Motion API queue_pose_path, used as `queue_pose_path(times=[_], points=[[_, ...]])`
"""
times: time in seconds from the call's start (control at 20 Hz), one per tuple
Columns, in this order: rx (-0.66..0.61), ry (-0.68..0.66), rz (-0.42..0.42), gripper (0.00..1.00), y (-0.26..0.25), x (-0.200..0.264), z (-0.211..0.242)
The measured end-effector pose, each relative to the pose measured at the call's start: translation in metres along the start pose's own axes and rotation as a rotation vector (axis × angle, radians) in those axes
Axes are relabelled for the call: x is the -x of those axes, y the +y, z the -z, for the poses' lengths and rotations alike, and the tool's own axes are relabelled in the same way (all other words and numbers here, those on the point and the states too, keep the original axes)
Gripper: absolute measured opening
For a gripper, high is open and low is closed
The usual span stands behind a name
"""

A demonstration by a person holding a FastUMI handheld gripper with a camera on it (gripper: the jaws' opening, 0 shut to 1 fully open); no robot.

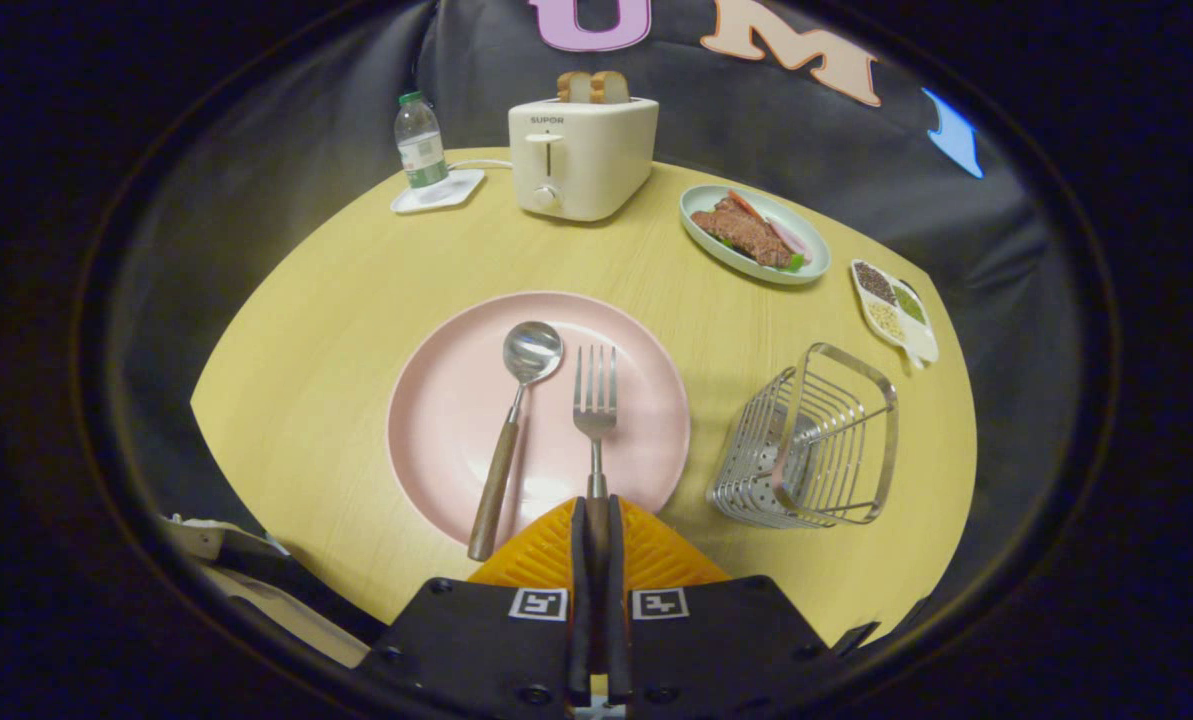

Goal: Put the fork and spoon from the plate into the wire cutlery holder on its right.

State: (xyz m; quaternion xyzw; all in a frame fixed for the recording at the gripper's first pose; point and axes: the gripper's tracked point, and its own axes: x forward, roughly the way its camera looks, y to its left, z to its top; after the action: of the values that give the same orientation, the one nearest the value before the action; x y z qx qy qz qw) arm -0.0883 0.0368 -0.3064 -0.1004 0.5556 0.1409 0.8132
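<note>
The fork [595,400] lies on the pink plate [456,400], tines toward 12 o'clock, and its wooden handle end is pinched between the two fingers of the claw [597,512], which are closed on it from both sides at the plate's 6 o'clock rim. Just beside the fork, at its 9 o'clock, the wooden-handled spoon [514,420] rests on the same plate, bowl toward 12 and handle tip over the rim near 7. At the plate's 3 o'clock, apart from it, the wire cutlery holder [816,445] stands on the yellow tabletop [306,350]. Farther out, a toaster [581,155] with bread sits at 12, a water bottle [420,140] on a white coaster at 11, a plate of meat [754,232] at 1 and a divided seasoning dish [894,310] at 2.
</note>
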Motion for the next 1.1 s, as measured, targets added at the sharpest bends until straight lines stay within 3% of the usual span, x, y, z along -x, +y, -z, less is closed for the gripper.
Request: queue_pose_path(times=[0.5,1.1], points=[[0.052,0.05,-0.091,0.09,-0.042,0.046,-0.013],[0.119,0.114,-0.048,0.1,-0.126,0.063,-0.011]])
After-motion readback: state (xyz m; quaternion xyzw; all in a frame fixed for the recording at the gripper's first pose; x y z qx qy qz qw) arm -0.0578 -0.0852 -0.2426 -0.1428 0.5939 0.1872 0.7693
